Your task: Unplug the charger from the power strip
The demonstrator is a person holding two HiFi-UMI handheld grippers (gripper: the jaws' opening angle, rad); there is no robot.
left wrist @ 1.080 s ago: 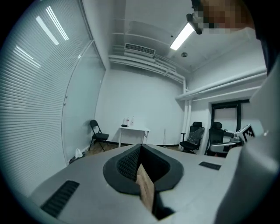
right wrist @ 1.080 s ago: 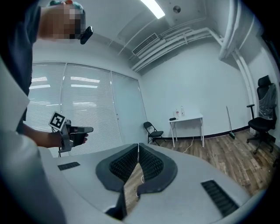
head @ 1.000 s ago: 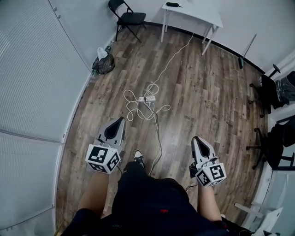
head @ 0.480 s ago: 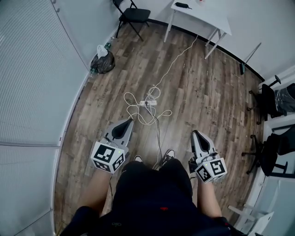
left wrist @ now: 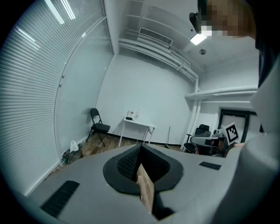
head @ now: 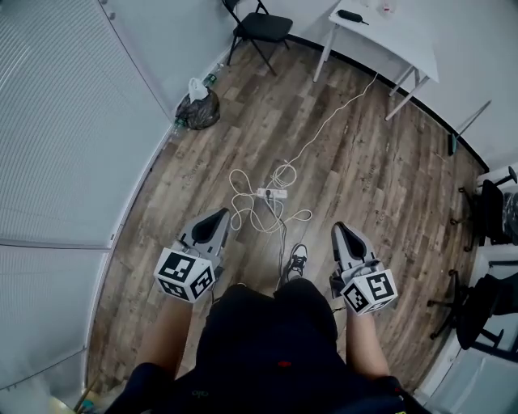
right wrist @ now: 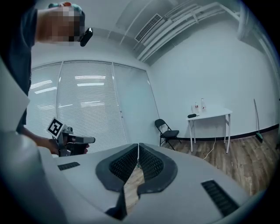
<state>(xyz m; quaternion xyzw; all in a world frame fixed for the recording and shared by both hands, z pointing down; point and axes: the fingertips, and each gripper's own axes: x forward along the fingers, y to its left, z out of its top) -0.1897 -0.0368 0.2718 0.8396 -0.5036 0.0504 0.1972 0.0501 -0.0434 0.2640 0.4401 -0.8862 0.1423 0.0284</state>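
Two grippers: left gripper (head: pixel 217 218) and right gripper (head: pixel 341 234). One power strip (head: pixel 272 193). One white table (head: pixel 396 40), with one dark item (head: pixel 350 15) on top. One black folding chair (head: pixel 263 26). Two dark office chairs (head: pixel 488 212) (head: pixel 473 306). One tied bag (head: pixel 198 105). One shoe (head: pixel 298 262). One long-handled broom (head: pixel 469 125).

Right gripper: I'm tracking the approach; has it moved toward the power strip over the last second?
Yes. In the head view the right gripper has come forward, nearer the power strip, which lies fixed ahead of it.
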